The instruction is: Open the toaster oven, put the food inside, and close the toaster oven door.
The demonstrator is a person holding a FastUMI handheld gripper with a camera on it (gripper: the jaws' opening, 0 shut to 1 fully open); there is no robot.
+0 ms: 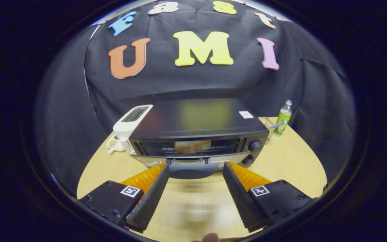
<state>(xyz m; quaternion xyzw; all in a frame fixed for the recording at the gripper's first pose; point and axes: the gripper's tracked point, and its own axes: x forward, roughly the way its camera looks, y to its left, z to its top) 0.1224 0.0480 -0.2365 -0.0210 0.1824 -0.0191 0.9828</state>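
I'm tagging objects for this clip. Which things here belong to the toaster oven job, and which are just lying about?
Job:
toaster oven, its door handle between the open gripper fingertips
food, seen inside behind the door glass

Lying about:
white toaster left of the oven
green bottle to the right
clear cup beside the bottle

no readable text; the toaster oven (197,134) sticker and bottle (283,118) label are too small.

toaster oven (197,124) black, silver door | gripper (195,178) black ribbed, orange | toaster (131,122) white | bottle (283,119) green | table (291,161) pale wood
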